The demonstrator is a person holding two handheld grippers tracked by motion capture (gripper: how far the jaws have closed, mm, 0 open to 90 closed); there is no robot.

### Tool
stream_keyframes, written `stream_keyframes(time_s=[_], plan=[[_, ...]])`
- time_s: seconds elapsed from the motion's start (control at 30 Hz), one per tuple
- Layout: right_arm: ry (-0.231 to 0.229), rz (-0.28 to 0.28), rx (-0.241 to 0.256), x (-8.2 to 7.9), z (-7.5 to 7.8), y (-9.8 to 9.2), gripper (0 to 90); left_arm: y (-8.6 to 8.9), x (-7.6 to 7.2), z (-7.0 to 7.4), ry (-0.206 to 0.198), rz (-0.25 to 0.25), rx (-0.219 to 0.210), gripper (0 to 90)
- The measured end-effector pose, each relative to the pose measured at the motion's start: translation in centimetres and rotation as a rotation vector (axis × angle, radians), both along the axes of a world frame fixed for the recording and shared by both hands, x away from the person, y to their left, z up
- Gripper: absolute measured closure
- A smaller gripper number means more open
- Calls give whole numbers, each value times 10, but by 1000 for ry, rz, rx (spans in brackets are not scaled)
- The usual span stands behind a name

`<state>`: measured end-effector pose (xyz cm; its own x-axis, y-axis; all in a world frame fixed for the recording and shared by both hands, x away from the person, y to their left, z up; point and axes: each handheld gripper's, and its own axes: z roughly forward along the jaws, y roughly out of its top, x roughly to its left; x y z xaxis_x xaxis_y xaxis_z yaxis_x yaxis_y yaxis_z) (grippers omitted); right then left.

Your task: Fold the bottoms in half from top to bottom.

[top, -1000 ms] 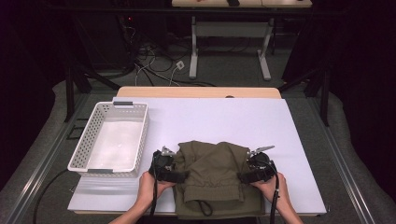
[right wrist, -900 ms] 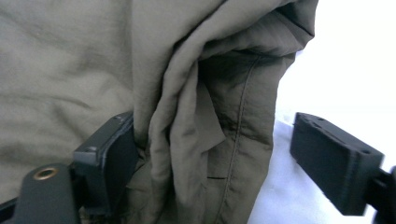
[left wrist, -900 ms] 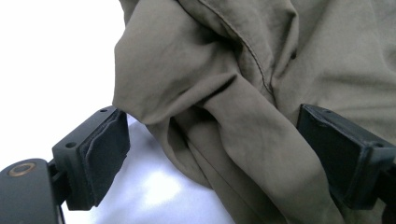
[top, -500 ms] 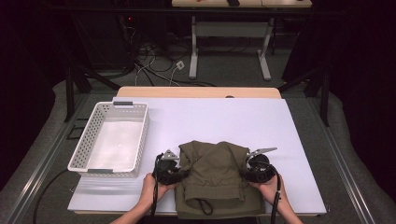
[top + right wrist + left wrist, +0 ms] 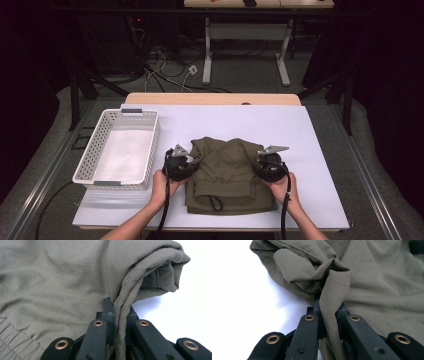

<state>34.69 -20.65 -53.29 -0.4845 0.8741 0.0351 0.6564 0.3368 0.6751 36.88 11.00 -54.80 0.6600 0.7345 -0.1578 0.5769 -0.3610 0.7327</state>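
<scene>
Garment: olive-green folded cloth garment with an elastic waistband and drawcord [image 5: 230,175] — lying on the near middle of the table, waistband edge toward the person, far edge bunched into loose folds.
Left gripper: black two-jaw gripper [image 5: 186,161] at the garment's left edge; jaws pressed together on a raised fold of the olive cloth [image 5: 332,302], seen pinched between them in the left gripper view.
Right gripper: black two-jaw gripper [image 5: 261,162] at the garment's right edge; jaws closed on a doubled fold of the same cloth [image 5: 125,310], seen in the right gripper view.
Hands: left hand [image 5: 161,184] and right hand [image 5: 282,186] behind the grippers, forearms entering from the bottom edge; black cables trailing back toward the person.
Surface: white rectangular sheet [image 5: 300,130] covering a light wooden tabletop [image 5: 212,98] — wood visible as a strip along the far edge.
Basket: white perforated plastic basket [image 5: 91,150], rectangular, on the left part of the sheet, just beside the left gripper, not touching the garment.
Room: dark surroundings; grey floor [image 5: 240,75] beyond the table with a tangle of cables [image 5: 165,65]; white legs of a second table [image 5: 207,55] at the back.
</scene>
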Motion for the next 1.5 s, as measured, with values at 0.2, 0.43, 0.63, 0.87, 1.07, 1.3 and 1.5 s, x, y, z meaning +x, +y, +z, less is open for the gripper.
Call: stream_keyframes(time_s=[0.2, 0.43, 0.63, 0.87, 1.07, 1.3, 1.5], plan=[[22, -18, -57, 18, -7, 4, 584, 1, 7, -2, 3, 39, 31, 671], [-20, -45, -41, -9, 22, -3, 299, 6, -13, 28, -51, 52, 8, 414], [26, -4, 6, -23, 23, 7, 288, -5, -27, 33, -36, -24, -5, 360], [110, -15, 68, -8, 0, 7, 342, -13, -25, 12, 47, -128, -3, 608], [101, -8, 60, -4, -7, 12, 478, -18, -22, 1, 77, -149, -2, 761], [90, 34, 37, -3, -8, 19, 822, -16, -20, -1, 77, -161, -33, 853], [88, 63, 37, -11, 1, 19, 884, -10, -25, 11, 99, -180, -91, 889]])
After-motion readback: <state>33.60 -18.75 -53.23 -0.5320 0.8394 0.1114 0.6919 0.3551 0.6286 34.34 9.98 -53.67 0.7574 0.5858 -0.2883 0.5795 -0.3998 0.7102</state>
